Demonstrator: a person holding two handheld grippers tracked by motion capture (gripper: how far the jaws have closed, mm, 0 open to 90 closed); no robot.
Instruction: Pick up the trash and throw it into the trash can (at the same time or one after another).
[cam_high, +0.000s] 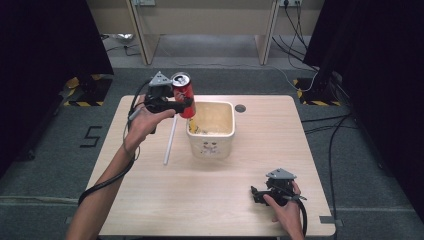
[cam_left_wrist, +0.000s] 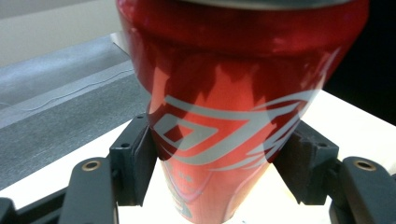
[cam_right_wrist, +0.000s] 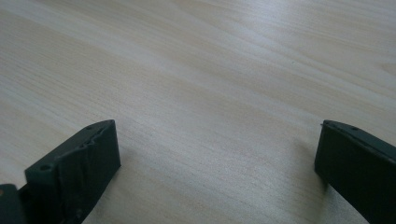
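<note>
High view: left tongs (cam_high: 186, 104) grip a red can (cam_high: 183, 93) upright in the air, over the near-left rim of the white tub (cam_high: 227, 142) on the worktop (cam_high: 215, 195). Left gripper view: pads (cam_left_wrist: 135, 156) clamp the can (cam_left_wrist: 224, 116) at both sides. Right gripper view: right tongs (cam_right_wrist: 217, 154) rest spread apart, holding nothing, on bare worktop (cam_right_wrist: 210, 70).

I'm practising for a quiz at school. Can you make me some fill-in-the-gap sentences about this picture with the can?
1. The left gripper holds a can coloured ____.
2. The can hangs over the left rim of the cream ____.
3. A white stick lies on the table to the ____ of the tub.
4. The right gripper has its jaws ____.

Missing words: red; tub; left; open
</note>
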